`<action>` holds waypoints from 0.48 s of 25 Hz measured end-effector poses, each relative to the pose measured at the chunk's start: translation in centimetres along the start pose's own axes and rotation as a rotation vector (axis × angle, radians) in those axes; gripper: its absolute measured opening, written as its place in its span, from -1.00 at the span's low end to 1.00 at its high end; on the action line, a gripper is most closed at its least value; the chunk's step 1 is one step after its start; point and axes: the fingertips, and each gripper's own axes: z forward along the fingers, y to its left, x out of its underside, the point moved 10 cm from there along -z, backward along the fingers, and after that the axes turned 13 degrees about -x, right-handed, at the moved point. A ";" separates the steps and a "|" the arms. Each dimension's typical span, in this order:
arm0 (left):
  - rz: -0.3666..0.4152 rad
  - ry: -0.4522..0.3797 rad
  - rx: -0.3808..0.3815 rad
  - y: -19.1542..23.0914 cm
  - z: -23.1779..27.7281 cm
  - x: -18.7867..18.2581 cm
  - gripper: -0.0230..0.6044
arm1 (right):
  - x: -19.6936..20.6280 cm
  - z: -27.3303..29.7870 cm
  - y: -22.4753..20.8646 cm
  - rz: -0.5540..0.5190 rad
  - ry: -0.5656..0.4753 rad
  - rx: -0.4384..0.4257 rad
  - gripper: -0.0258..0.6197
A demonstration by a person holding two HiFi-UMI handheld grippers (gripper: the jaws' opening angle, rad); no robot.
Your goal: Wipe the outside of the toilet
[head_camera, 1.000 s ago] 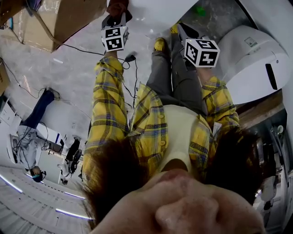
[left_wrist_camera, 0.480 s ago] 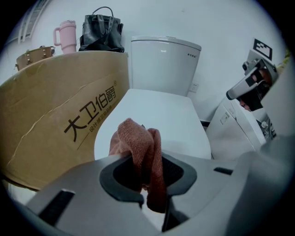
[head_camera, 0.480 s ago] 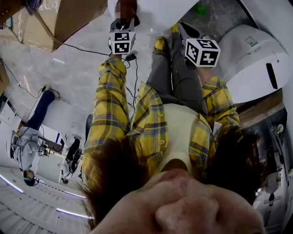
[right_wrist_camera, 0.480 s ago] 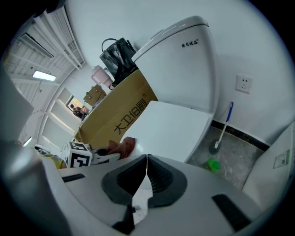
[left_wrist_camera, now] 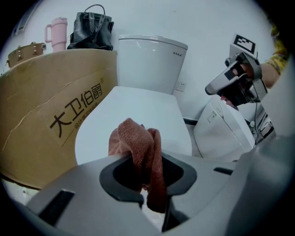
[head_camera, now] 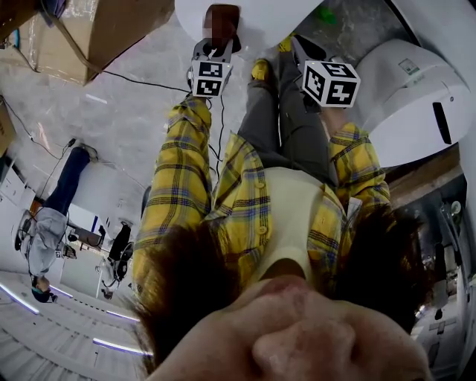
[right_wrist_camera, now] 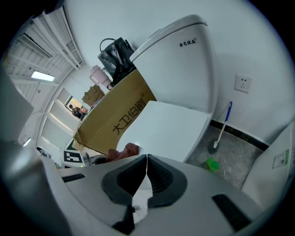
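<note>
A rust-pink cloth (left_wrist_camera: 140, 150) hangs bunched in my left gripper (left_wrist_camera: 150, 179), which is shut on it. Just ahead lies the white toilet's closed lid (left_wrist_camera: 138, 115), with the tank (left_wrist_camera: 150, 62) behind it. In the head view the left gripper (head_camera: 214, 46) sits at the lid's front rim (head_camera: 260, 15). My right gripper (right_wrist_camera: 146, 159) is shut with nothing between its jaws and hovers beside the toilet (right_wrist_camera: 177, 120). From there I see the cloth (right_wrist_camera: 124, 151) and the left gripper's marker cube (right_wrist_camera: 73, 158) at lower left. The right gripper (left_wrist_camera: 213, 88) shows at the right of the left gripper view.
A tall cardboard box (left_wrist_camera: 50, 115) stands against the toilet's left side, with a black bag (left_wrist_camera: 91, 30) and a pink cup (left_wrist_camera: 56, 33) behind it. A second white toilet (left_wrist_camera: 226, 133) sits to the right. A blue-handled brush (right_wrist_camera: 222, 126) and a green object (right_wrist_camera: 212, 164) rest on the floor by the wall.
My left gripper has moved to the right in the head view, along the toilet lid's front rim, with the cloth in it. The right gripper has stayed put.
</note>
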 end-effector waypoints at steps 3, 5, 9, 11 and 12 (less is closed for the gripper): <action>-0.007 0.000 0.032 -1.3 -0.1 -0.1 -0.62 | -0.1 0.0 -0.1 0.003 -0.003 0.001 -0.84; -0.005 -0.001 0.051 -2.1 0.0 0.0 -0.62 | -0.1 0.0 -0.2 0.007 -0.003 -0.001 -0.84; -0.006 -0.009 0.082 -3.6 0.2 0.2 -0.62 | -0.1 -0.1 -0.3 0.011 -0.003 -0.003 -0.84; -0.005 -0.005 0.101 -4.4 0.1 0.1 -0.62 | 0.0 -0.1 -0.4 0.013 -0.005 -0.003 -0.84; -0.002 -0.003 0.110 -4.7 0.0 0.0 -0.62 | 0.0 -0.2 -0.4 0.014 -0.006 -0.003 -0.84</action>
